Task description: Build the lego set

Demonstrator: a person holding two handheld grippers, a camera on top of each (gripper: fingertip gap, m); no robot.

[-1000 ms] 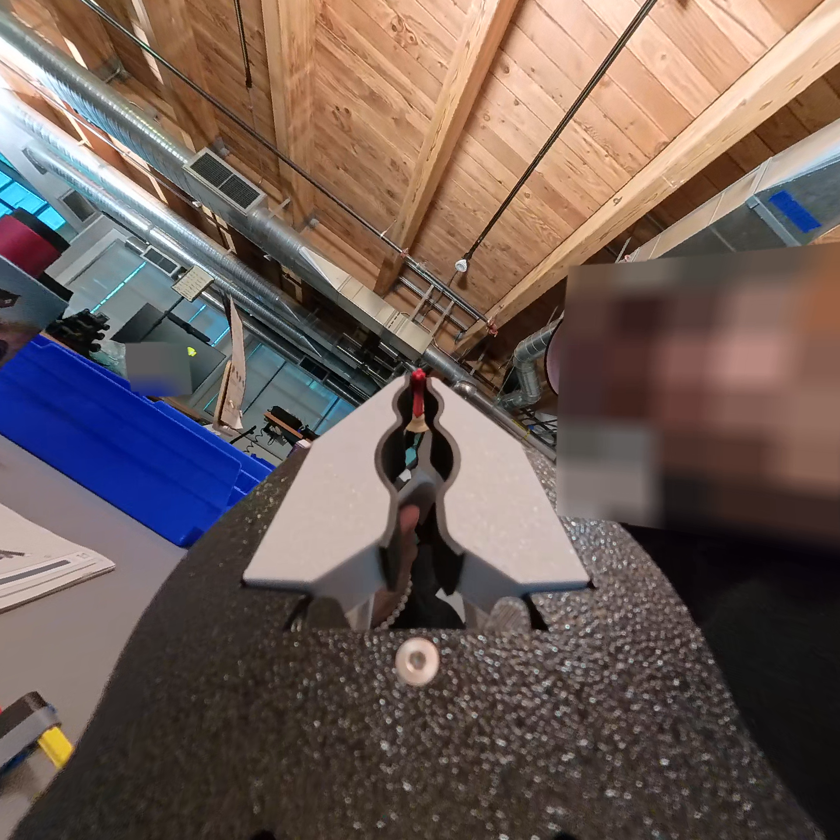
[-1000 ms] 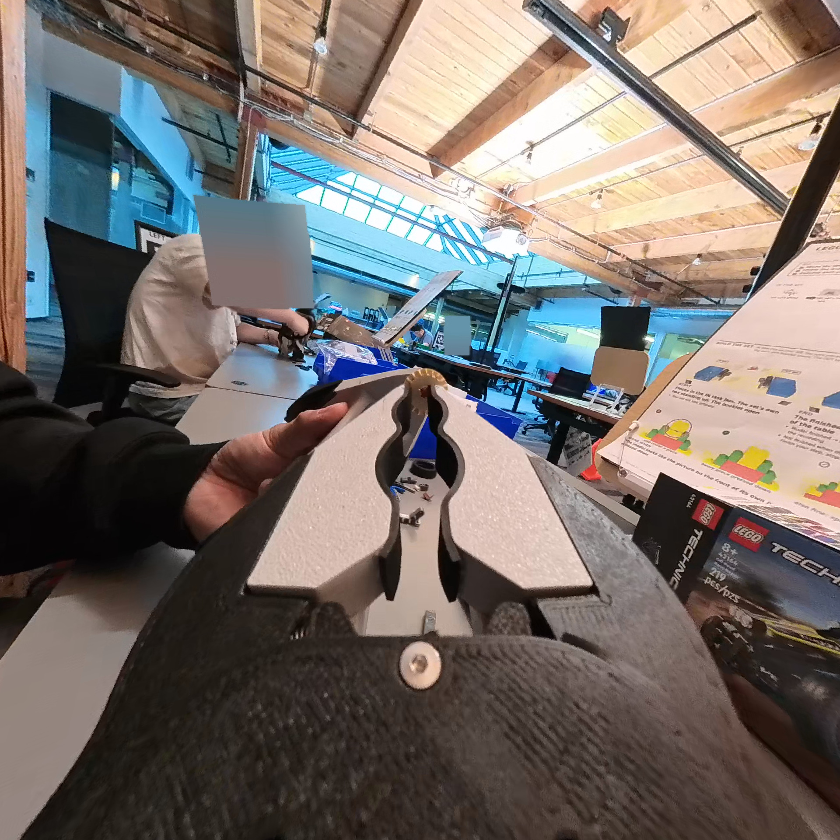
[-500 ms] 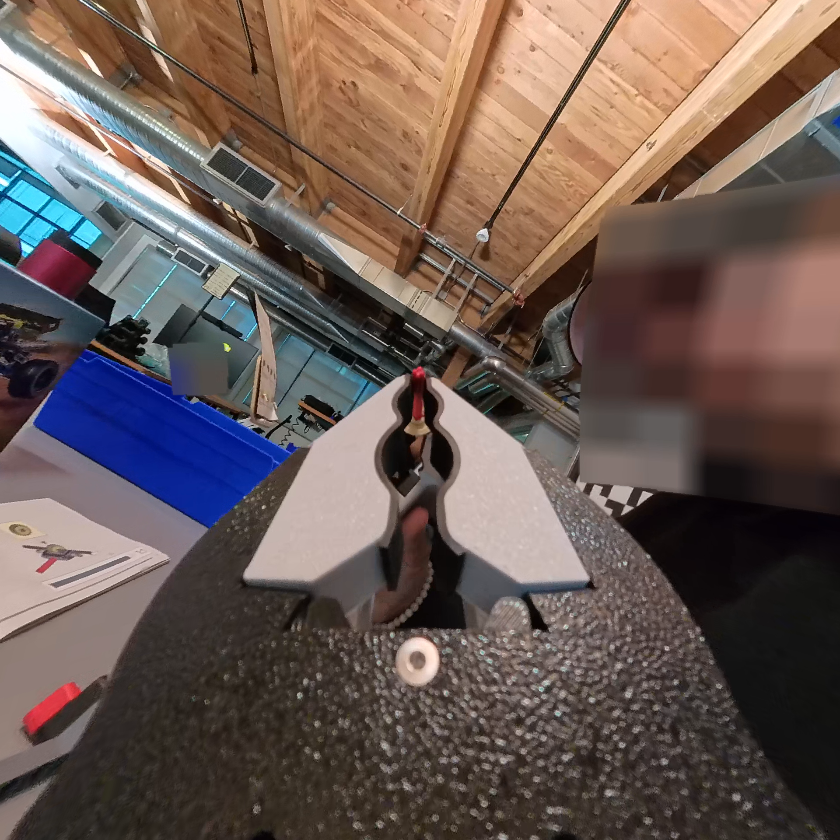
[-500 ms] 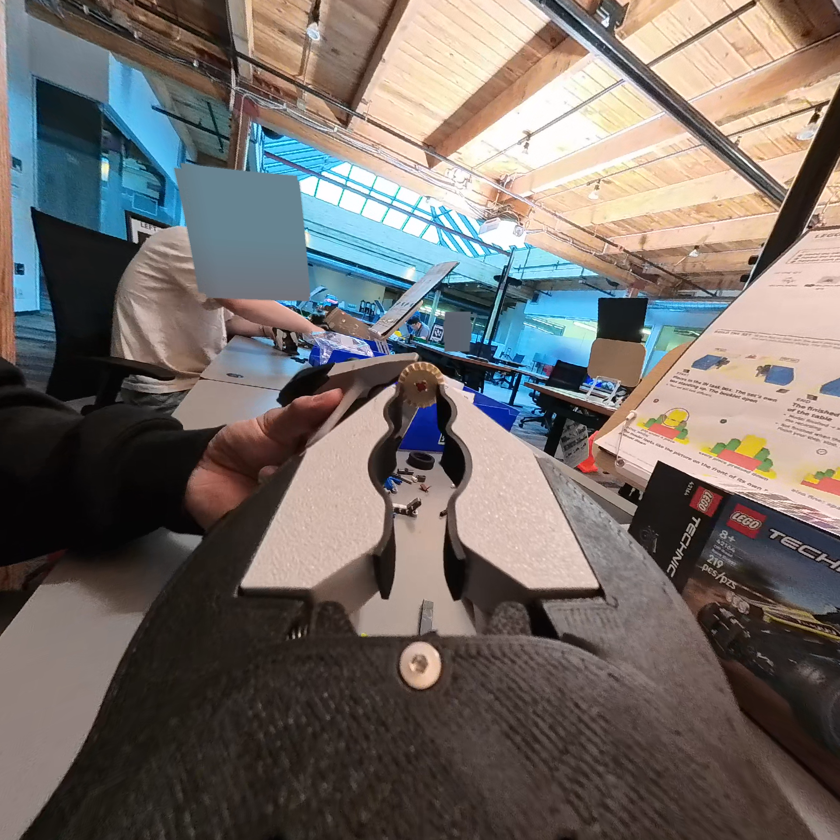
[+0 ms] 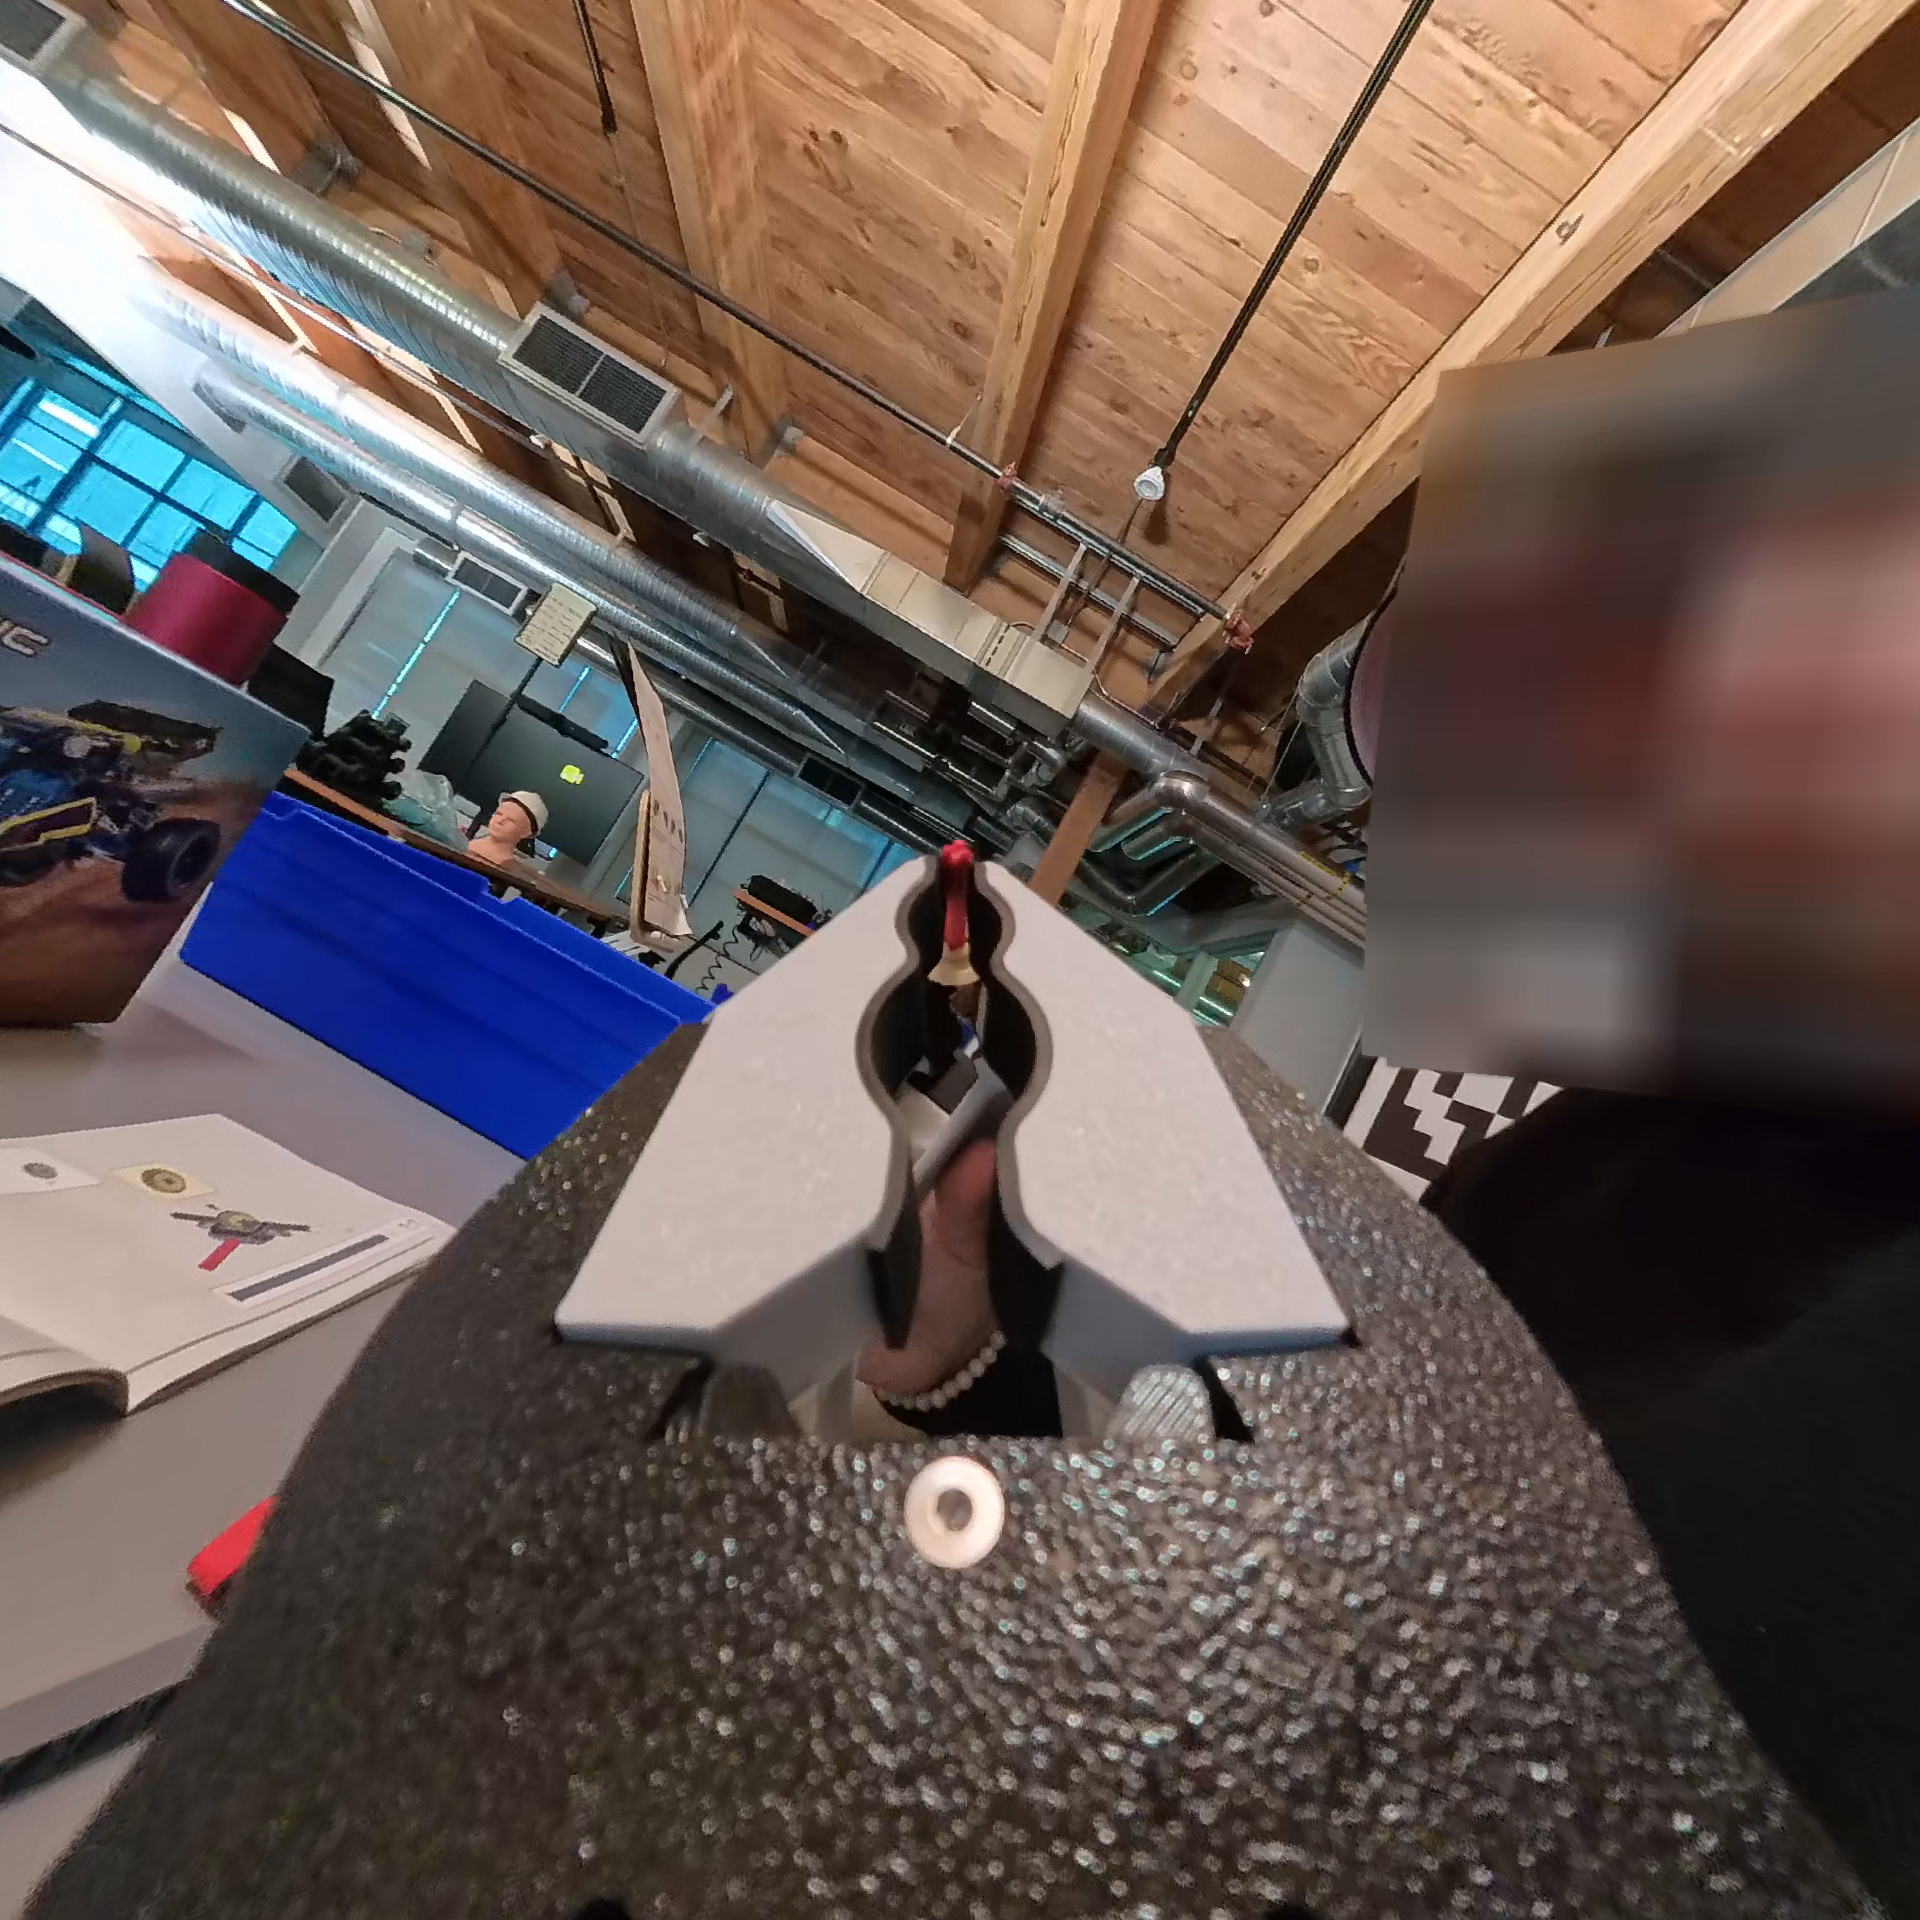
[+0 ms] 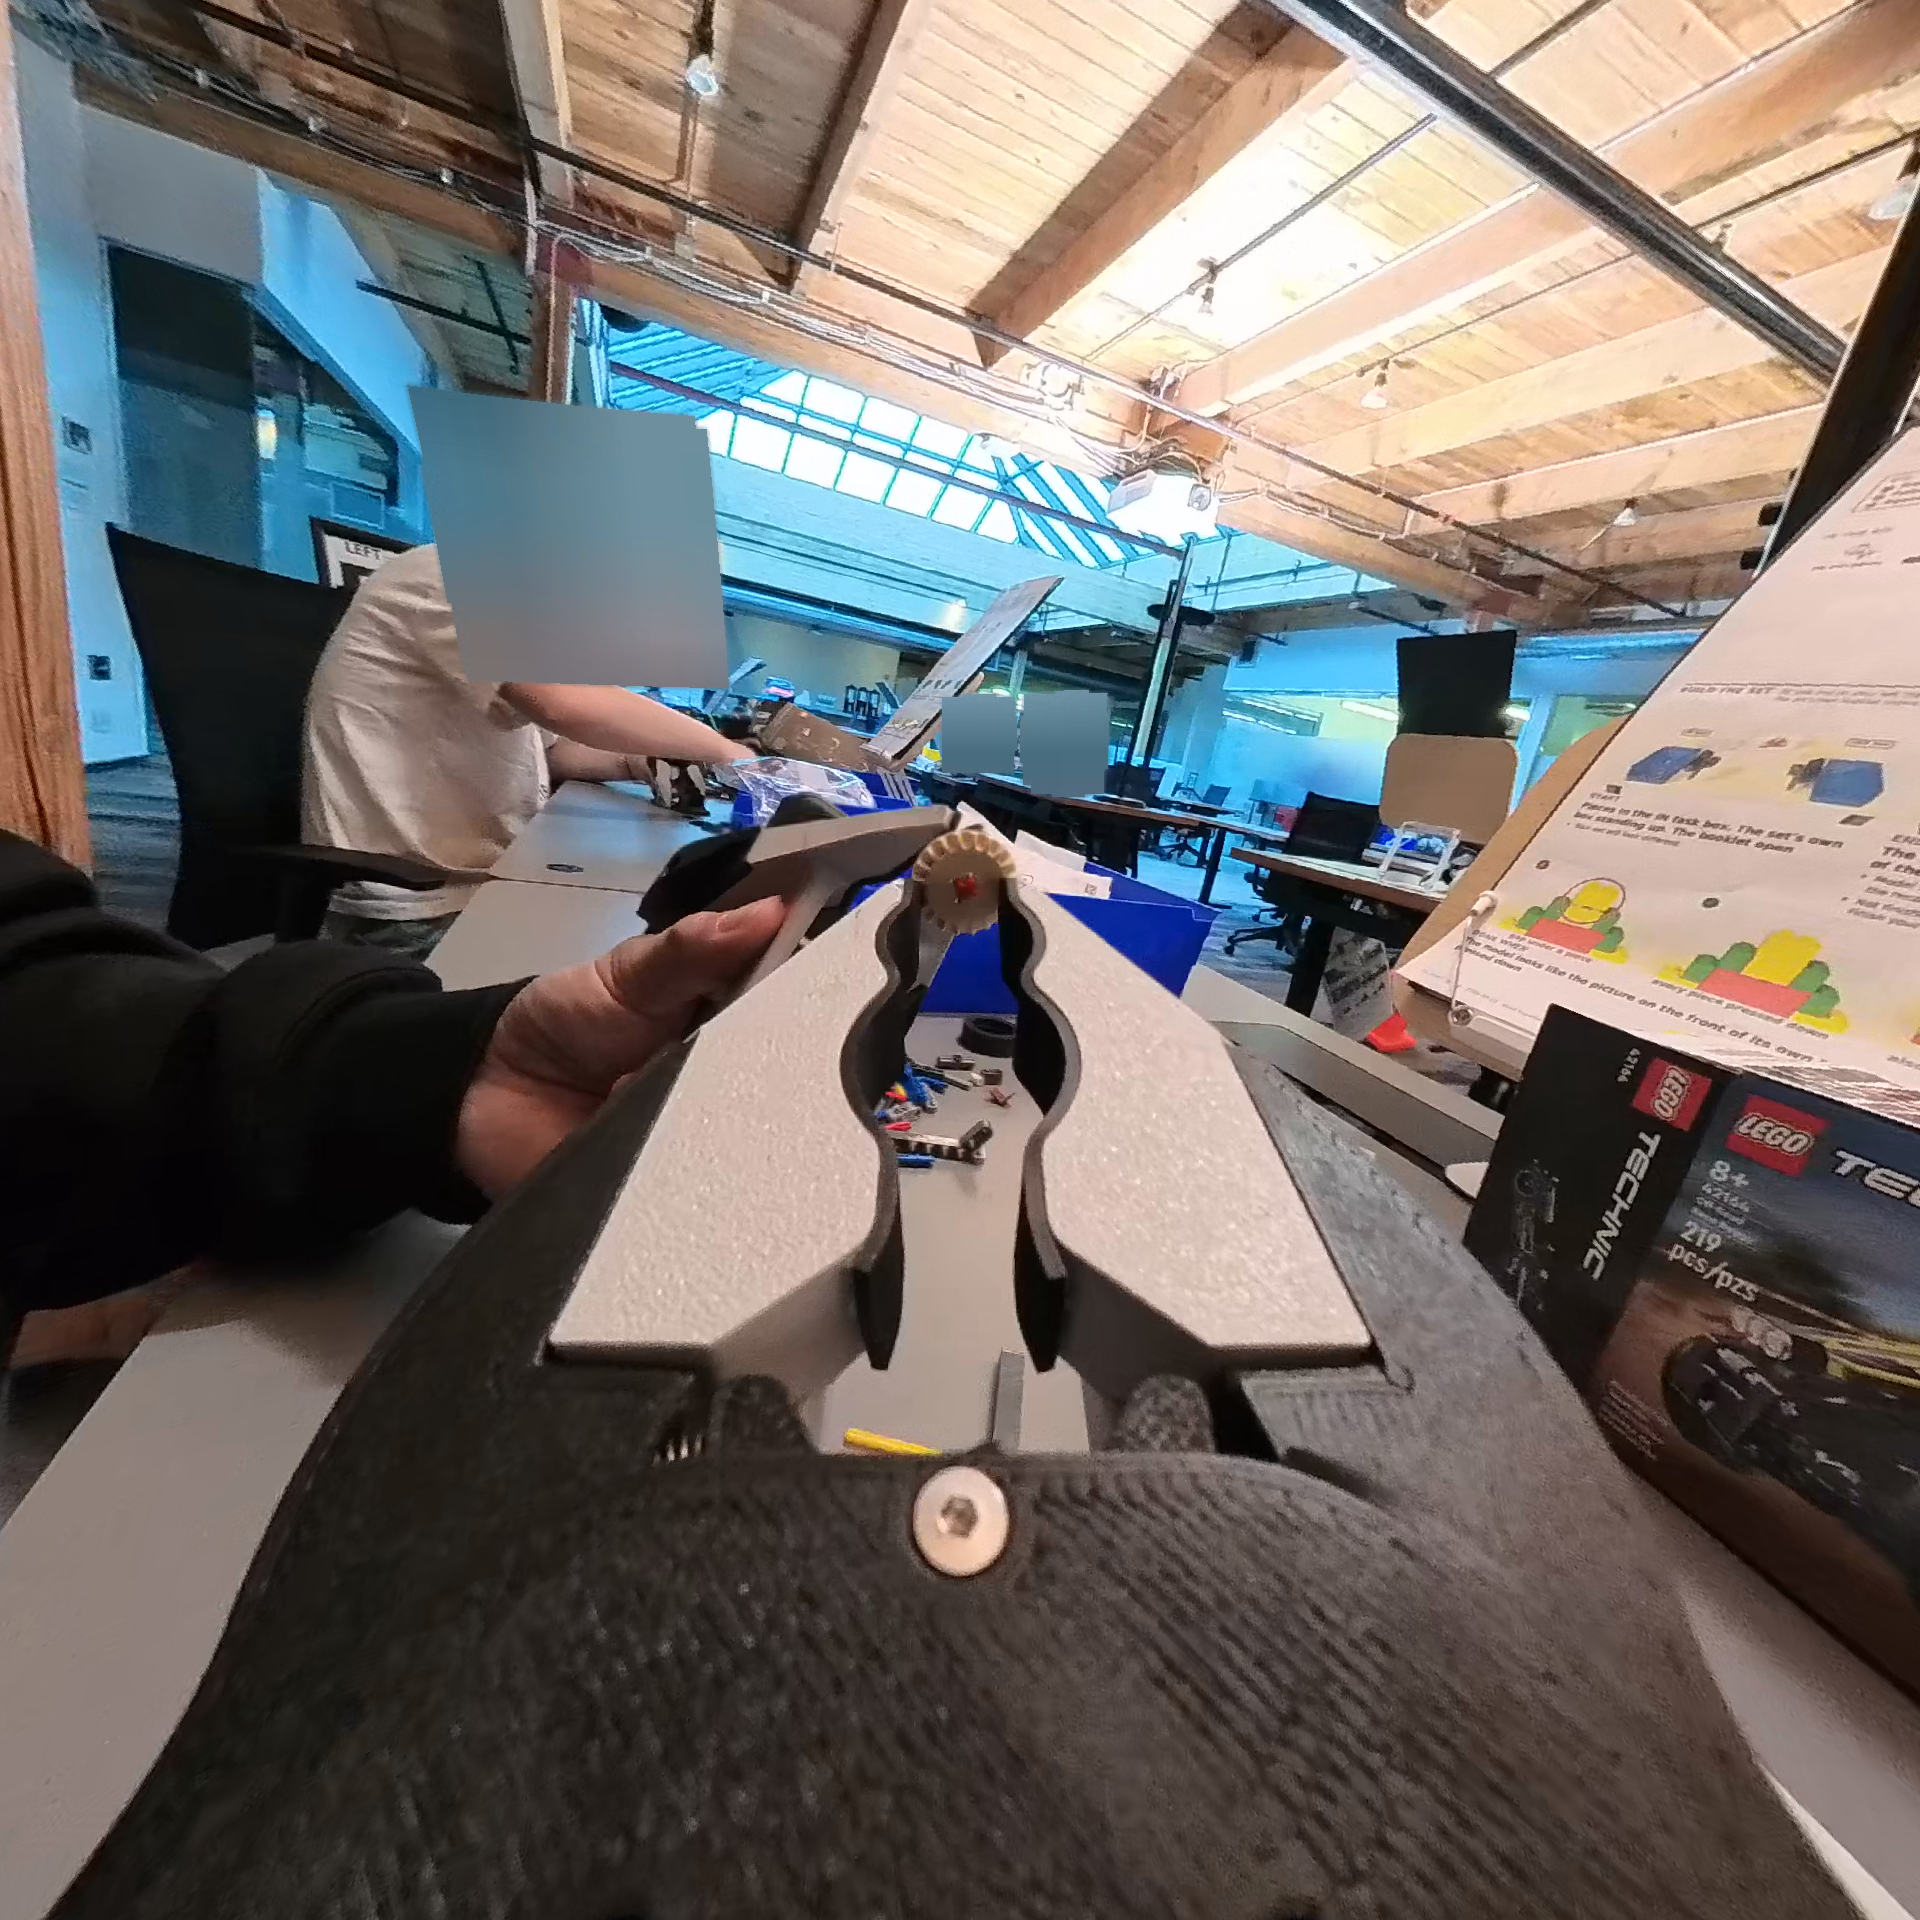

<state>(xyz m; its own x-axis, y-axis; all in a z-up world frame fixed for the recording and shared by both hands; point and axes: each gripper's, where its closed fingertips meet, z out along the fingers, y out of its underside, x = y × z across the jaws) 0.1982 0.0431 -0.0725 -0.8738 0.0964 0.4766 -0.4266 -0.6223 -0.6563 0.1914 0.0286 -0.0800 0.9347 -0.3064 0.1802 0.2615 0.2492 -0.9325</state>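
Note:
My left gripper [image 5: 956, 883] is shut on a thin red axle [image 5: 954, 896] that sticks up past its tips, with a small tan gear [image 5: 950, 966] on it just below. In the right wrist view my right gripper [image 6: 958, 906] is shut on the rim of that tan gear [image 6: 938, 871], and the red axle end [image 6: 966, 885] shows in its hub. The left gripper [image 6: 914, 831], held by a hand in a black sleeve, reaches in from the left and meets the gear. Both grippers are raised above the grey table [image 6: 260, 1403].
Loose lego pieces [image 6: 935, 1112] and a black tyre [image 6: 987, 1034] lie ahead before a blue bin [image 6: 1091, 935]. The set's box [image 6: 1714, 1299] and an instruction board [image 6: 1714, 883] stand right. An open booklet [image 5: 187, 1247] and a red piece [image 5: 234, 1548] lie left. A person sits at the far table. Both grippers' tips are close together, under 4 cm apart.
The tan gear in my right gripper has turned from edge-on to face the camera, with the red axle now in its hub. The left gripper has tilted down, showing more table, booklet and box.

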